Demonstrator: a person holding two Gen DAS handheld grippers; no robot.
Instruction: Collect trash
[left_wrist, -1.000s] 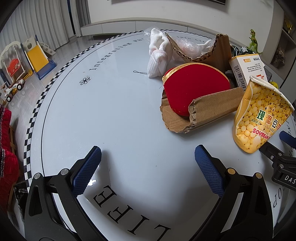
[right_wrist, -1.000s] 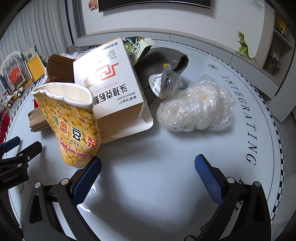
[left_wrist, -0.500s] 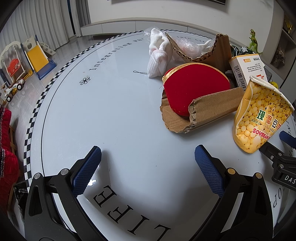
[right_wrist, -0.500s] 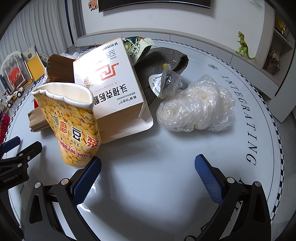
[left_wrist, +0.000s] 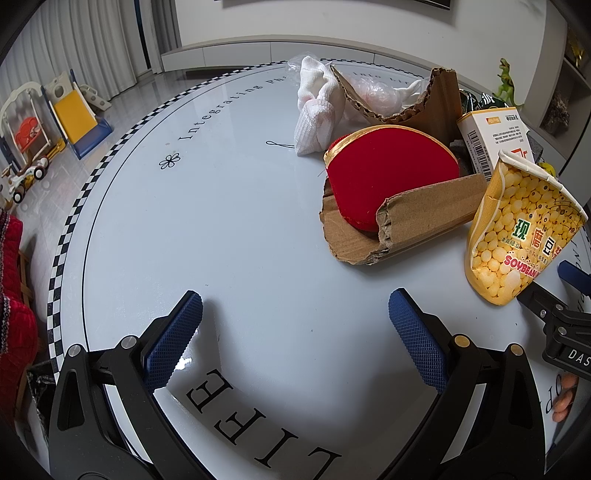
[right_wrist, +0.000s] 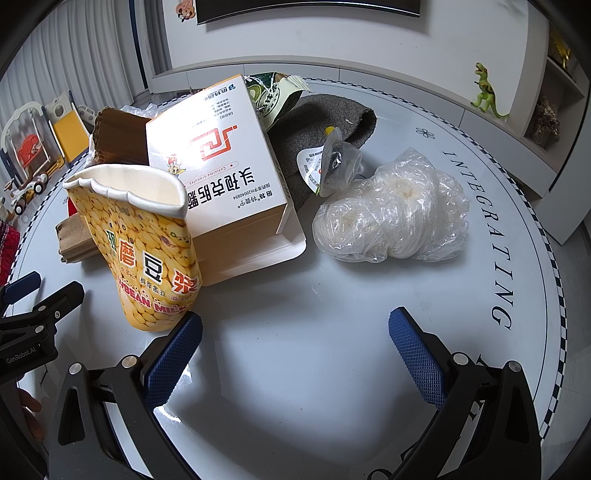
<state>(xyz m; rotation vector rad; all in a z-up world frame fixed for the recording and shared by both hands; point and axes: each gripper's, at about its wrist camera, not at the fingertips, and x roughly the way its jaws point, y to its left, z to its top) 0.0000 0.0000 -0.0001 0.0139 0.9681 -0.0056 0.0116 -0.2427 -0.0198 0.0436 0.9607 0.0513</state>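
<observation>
Trash (right_wrist: 236, 184) lay heaped mid-counter (left_wrist: 221, 221), unmoved over the last second; left tongs (left_wrist: 295, 325) and right tongs (right_wrist: 295, 332) stayed wide open, empty, short of it — collection apparently not begun.

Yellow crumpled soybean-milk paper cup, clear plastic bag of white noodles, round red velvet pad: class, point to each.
Yellow crumpled soybean-milk paper cup (right_wrist: 147, 254): right wrist view, printed side wall.
Clear plastic bag of white noodles (right_wrist: 391, 210): right wrist view, bag's middle.
Round red velvet pad (left_wrist: 388, 173): left wrist view, top face.
</observation>
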